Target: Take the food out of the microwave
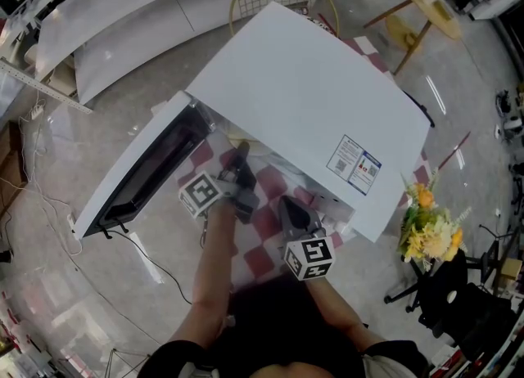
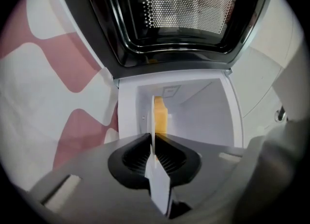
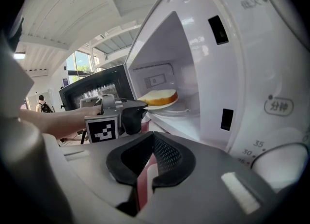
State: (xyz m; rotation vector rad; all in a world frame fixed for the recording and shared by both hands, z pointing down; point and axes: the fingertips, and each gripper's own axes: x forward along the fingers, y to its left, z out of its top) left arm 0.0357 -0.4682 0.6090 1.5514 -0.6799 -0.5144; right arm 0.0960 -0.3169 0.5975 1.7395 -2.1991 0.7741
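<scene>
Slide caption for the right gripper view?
Left gripper shut on the plate rim, bread slice on it, inside the open microwave.

From the head view I can't see inside the microwave [image 1: 311, 114]: its white top covers the cavity, and the tips of the left gripper's [image 1: 239, 159] fingers are lost under that edge. In the left gripper view the plate [image 2: 154, 121] shows edge-on only, and the bread [image 2: 162, 116] behind it is just a yellow sliver. The door [image 2: 179, 19] runs off the top of that view. In the right gripper view the dial [image 3: 283, 167] is cut by the frame's corner; I can read only 2 of its numbers, 35 and 30.
</scene>
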